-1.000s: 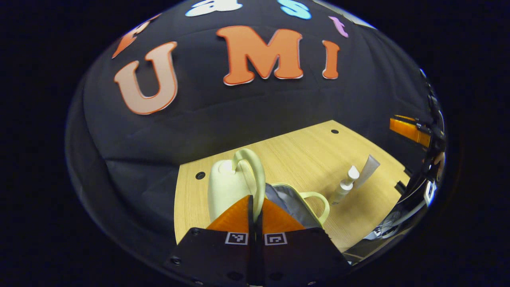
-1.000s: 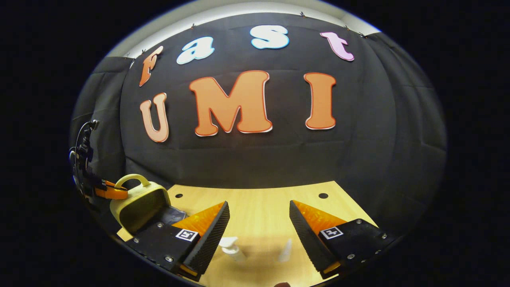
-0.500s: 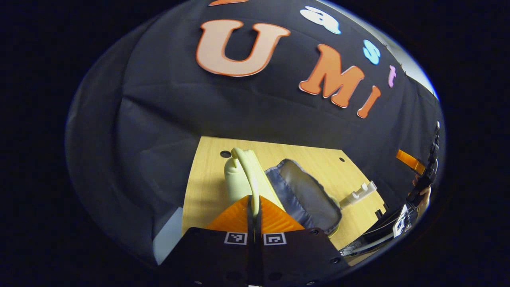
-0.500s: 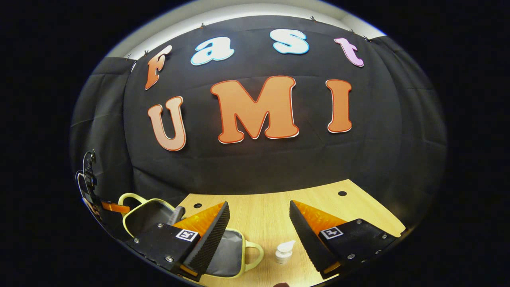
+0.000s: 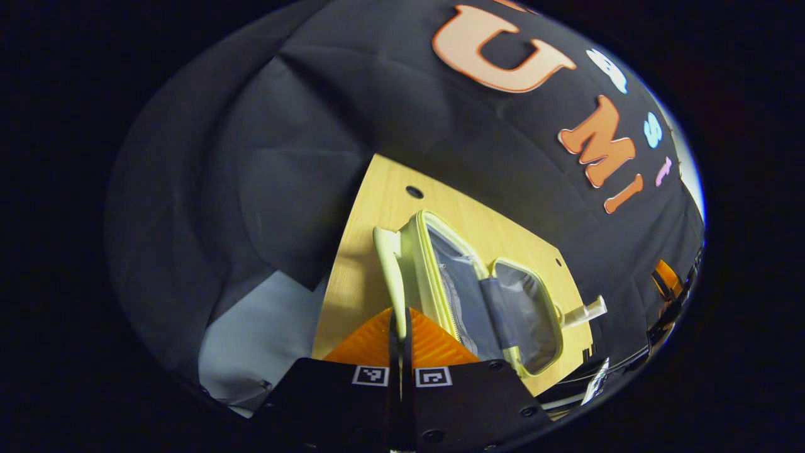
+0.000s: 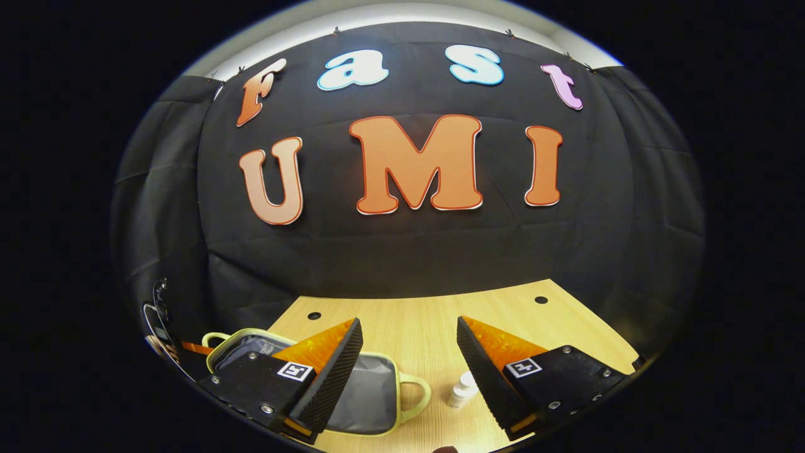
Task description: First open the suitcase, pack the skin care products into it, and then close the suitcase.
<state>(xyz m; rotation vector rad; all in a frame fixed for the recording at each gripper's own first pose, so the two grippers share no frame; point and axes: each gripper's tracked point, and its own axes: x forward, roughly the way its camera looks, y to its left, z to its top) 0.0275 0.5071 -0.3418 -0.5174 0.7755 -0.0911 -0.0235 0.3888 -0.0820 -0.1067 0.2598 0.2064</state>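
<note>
Now suitcase (image 5: 484, 296) lying open, grey lining bare, left tongs (image 5: 398, 318) clenched on its handle, right tongs (image 6: 409, 352) released.

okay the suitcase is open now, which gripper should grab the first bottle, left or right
Right. The right gripper is open, with the white bottle on the table just by its right finger. The left gripper is shut on the suitcase handle.
</note>
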